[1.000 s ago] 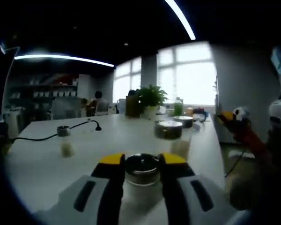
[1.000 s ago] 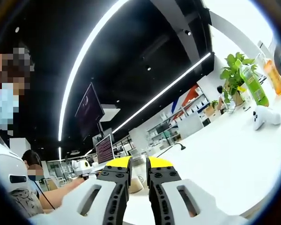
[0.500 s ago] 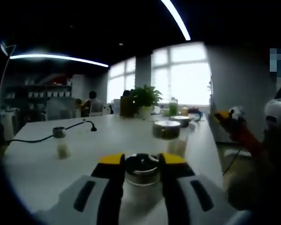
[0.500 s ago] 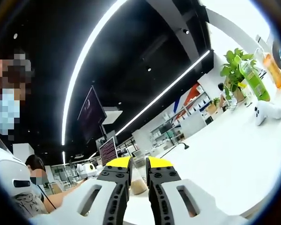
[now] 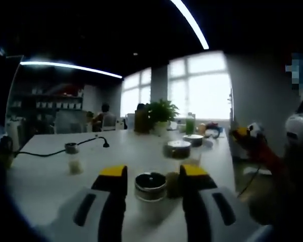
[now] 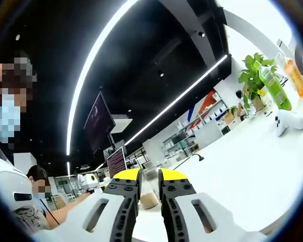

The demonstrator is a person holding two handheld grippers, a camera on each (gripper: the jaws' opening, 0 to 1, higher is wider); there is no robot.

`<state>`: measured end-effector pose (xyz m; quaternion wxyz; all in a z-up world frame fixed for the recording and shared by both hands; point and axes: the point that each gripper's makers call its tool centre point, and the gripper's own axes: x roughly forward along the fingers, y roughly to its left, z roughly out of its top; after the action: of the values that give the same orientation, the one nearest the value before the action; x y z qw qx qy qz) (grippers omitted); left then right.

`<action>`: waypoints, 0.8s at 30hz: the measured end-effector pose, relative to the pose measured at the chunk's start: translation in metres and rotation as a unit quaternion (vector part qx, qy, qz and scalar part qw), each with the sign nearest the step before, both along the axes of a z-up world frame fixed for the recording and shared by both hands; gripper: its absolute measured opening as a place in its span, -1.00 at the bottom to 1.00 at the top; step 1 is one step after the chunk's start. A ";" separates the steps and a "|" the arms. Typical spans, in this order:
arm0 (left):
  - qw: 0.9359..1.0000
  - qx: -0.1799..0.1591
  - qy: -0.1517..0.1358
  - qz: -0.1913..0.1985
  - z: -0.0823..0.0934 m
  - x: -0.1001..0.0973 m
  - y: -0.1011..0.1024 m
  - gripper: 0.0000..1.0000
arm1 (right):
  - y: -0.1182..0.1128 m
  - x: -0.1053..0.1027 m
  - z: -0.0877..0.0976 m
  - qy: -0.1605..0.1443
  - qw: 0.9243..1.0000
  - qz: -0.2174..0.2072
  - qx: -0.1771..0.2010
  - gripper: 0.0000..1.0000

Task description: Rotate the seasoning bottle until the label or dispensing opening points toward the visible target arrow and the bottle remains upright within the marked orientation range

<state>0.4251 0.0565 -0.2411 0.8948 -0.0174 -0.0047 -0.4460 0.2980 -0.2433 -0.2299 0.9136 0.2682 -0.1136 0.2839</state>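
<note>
Between the parted jaws of the left claw [image 5: 150, 177] one seasoning bottle [image 5: 150, 187] stands upright on the counter [image 5: 45, 176], ungripped; two more bottles stand beyond. The right claw [image 6: 149, 176] is nearly closed, a jar behind its tips.

The left gripper [image 5: 151, 177] has two broad white plastic jaws, each with a dark oblong slot cut into its upper face. The inner face of each jaw is black, and each fingertip is capped in yellow. The right gripper [image 6: 149, 180] is built the same way: white shells with rounded oblong slots, black ribbed inner faces, and yellow caps on the fingertips. At the left edge of the right gripper view, the person [image 6: 10, 166] wears a pale blue face mask and a white top.
</note>
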 end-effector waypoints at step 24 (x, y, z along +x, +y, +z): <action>0.998 -0.005 0.011 0.056 0.019 -0.046 0.005 -0.13 | 0.017 0.013 0.004 0.001 0.999 0.009 -0.035 -0.76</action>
<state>0.3793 0.0613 -0.2218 0.9183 -0.0265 0.0016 -0.3950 0.3106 -0.2268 -0.2259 0.9198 0.2375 -0.1000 0.2959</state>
